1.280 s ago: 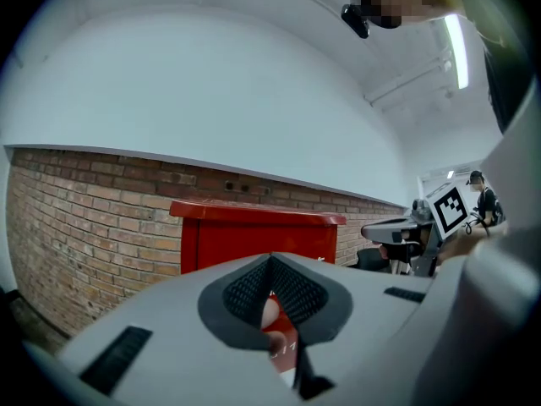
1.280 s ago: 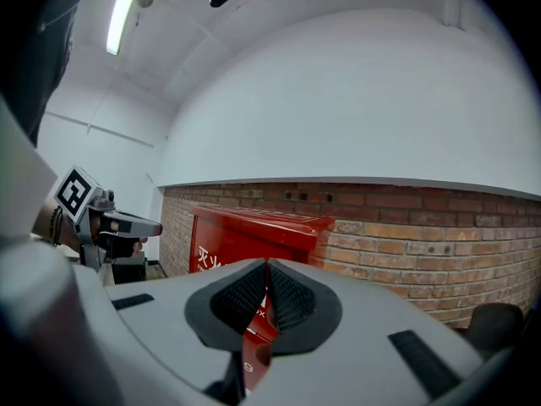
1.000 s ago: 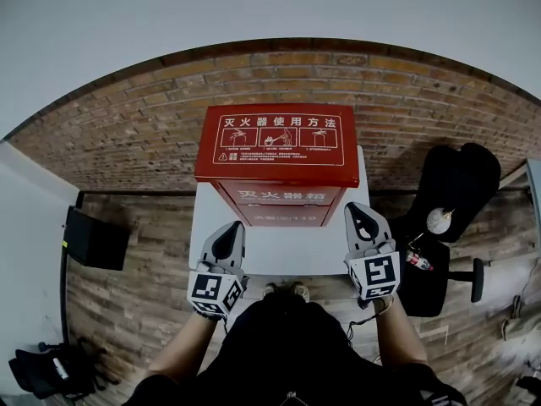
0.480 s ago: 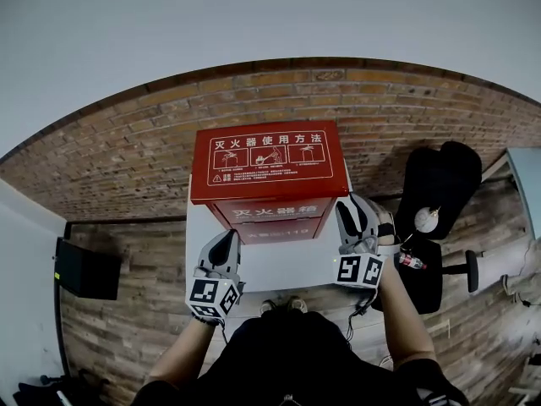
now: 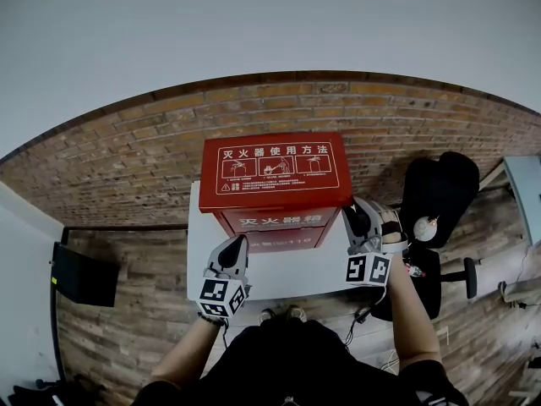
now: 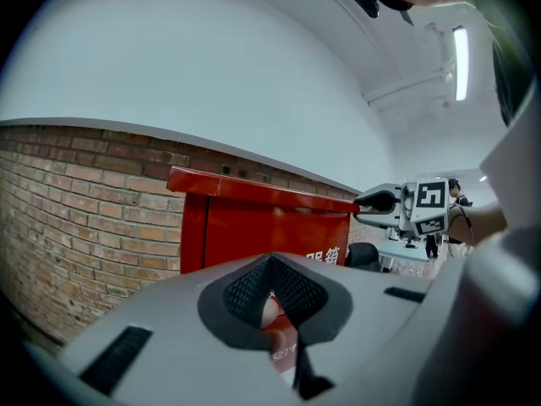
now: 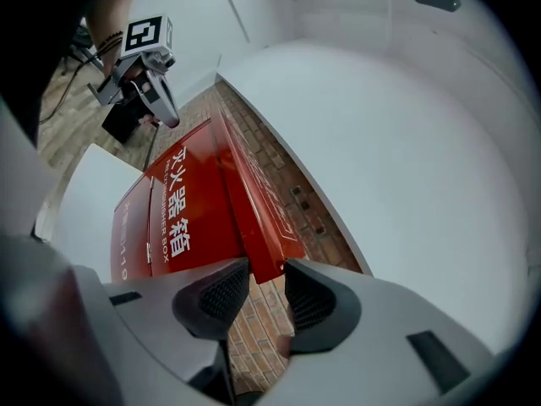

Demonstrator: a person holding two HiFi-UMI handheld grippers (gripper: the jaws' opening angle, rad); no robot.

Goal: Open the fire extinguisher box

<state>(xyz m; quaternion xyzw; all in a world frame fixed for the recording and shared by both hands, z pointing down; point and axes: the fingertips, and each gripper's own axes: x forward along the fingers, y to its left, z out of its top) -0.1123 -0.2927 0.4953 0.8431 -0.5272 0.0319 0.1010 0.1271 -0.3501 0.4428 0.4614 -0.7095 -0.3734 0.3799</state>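
Note:
A red fire extinguisher box [image 5: 283, 225] stands on a white table [image 5: 296, 271] against a brick wall, with its flat lid [image 5: 275, 169] down. My right gripper [image 5: 362, 216] is at the box's right side, open. In the right gripper view its jaws [image 7: 267, 290] straddle the lid's front right corner [image 7: 269, 260] without pressing on it. My left gripper [image 5: 233, 249] hovers over the table in front of the box's left half, shut with nothing in it. In the left gripper view its pads [image 6: 272, 290] meet, with the red box [image 6: 254, 227] behind them.
The brick wall [image 5: 127, 163] runs behind the box. A black office chair [image 5: 439, 194] stands to the right of the table, and a black case [image 5: 80, 273] lies on the wooden floor at the left. The person's arms reach in from below.
My right gripper has moved forward to the lid's right corner and its jaws have opened. The left gripper has edged slightly forward and stays shut.

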